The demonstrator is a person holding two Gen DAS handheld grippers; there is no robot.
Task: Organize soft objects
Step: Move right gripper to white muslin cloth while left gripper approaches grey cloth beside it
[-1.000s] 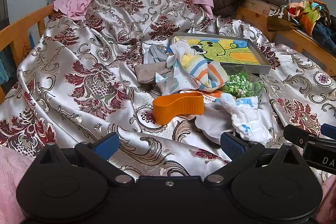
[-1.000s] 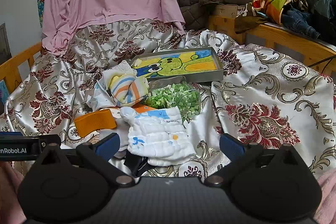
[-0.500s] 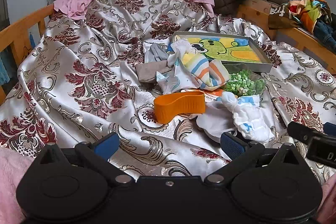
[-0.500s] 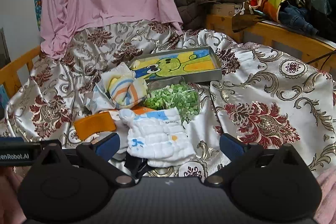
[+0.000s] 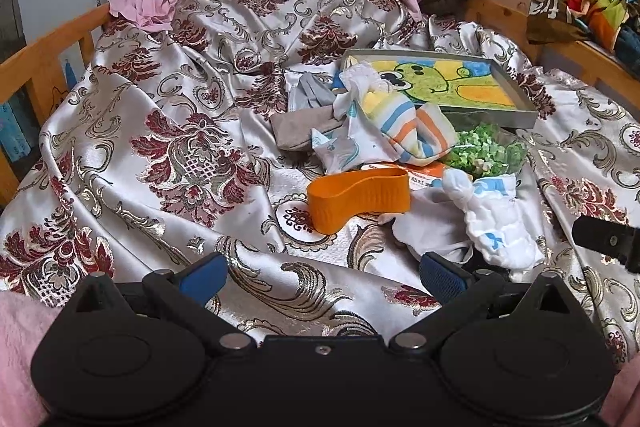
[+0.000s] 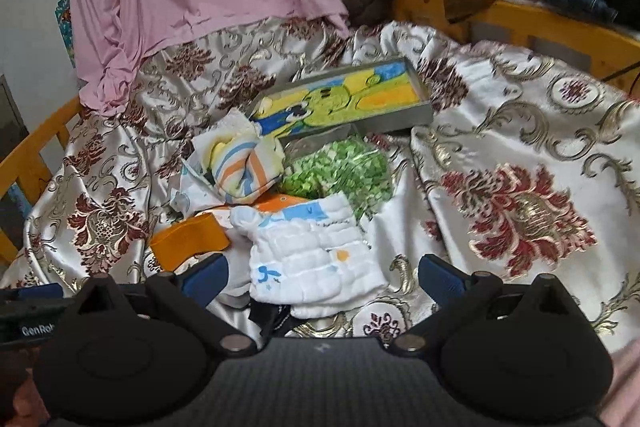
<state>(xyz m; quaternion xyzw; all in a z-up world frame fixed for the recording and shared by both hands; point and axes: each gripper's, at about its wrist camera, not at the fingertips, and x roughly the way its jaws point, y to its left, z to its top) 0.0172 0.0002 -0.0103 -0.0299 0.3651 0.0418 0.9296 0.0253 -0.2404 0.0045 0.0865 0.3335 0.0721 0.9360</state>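
Both claws, left claw (image 5: 322, 277) and right claw (image 6: 322, 275), are spread wide and hold nothing. They hover at the near edge of the bed, probably choosing. Just ahead of the right claw lies the white cloth (image 6: 316, 259), beside the striped cloth (image 6: 244, 167) and orange band (image 5: 358, 197).

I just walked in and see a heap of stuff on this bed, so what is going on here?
A person holds two hand grippers over a bed covered in shiny floral satin cloth. Both the left gripper and right gripper are open and hold nothing. A white quilted baby cloth lies just in front of the right gripper. Beyond it sit a striped rolled cloth, an orange flexible band and a grey tray with a cartoon picture.
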